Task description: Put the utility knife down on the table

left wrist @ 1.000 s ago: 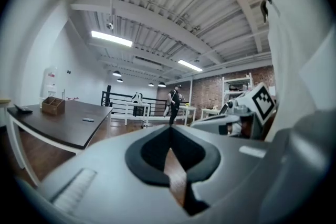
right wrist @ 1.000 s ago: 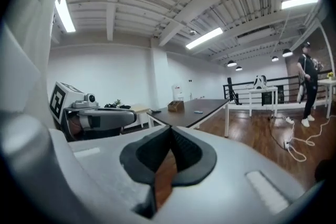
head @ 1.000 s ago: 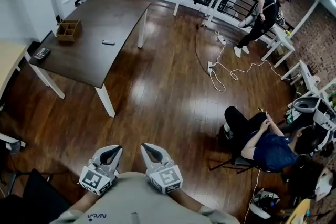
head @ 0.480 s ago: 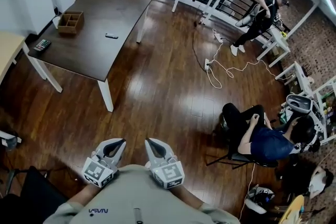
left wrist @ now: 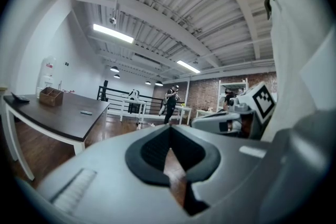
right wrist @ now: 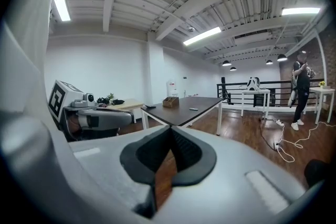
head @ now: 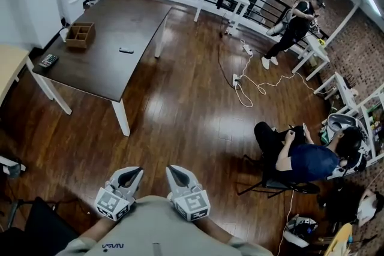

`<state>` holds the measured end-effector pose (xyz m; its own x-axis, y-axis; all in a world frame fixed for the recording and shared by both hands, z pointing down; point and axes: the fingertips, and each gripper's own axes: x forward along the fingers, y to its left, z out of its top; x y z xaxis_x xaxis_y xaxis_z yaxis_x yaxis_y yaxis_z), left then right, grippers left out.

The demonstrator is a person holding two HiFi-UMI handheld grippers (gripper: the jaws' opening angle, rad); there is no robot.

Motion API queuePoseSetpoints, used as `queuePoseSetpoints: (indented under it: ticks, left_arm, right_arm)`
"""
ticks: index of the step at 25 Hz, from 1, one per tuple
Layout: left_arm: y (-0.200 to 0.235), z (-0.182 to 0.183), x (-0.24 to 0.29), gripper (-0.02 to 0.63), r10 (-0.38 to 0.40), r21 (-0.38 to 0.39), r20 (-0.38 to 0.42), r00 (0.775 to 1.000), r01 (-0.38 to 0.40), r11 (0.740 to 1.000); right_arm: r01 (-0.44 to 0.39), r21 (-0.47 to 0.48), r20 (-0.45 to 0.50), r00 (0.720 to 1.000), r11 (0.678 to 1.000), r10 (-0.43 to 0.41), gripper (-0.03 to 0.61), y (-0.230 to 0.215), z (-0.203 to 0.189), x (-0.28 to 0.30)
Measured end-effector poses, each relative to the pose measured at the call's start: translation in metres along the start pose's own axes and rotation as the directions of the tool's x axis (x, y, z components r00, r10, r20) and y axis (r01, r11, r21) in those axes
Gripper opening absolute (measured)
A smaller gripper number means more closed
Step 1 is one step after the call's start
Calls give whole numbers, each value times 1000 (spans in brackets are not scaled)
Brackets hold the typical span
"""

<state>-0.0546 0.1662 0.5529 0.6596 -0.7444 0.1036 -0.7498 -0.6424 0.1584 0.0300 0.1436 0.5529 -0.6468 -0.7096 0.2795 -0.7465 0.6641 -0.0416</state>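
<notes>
grey left claw (head: 135, 171) and right claw (head: 171, 169) sat side by side close to the person's chest, each with jaws fully together and nothing between them. well apart, across the wooden floor (head: 180, 111), a dark tabletop (head: 96, 66) carried a small dark item (head: 126, 50), possibly the utility knife, too small to confirm. a wooden box (head: 80, 34) stood nearby.

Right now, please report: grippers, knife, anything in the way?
Left gripper shut, empty. Right gripper shut, empty. Small dark thing lies on table, maybe the knife. Nothing stands between.
</notes>
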Motion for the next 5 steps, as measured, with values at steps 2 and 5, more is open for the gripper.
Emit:
queuePoseSetpoints:
  ticks: [2,5]
  left_arm:
    - [1,0,-3,0,2,-2,-2,1000,-2,1000]
    - [2,-2,-6,2,-6,-6,-6,1000,6,1000]
  right_arm:
    - [1,-1,0,1000,1000,-1,-2,2,1,1]
    - [4,-5,0,1000,1000,-4,-2,6,2,2]
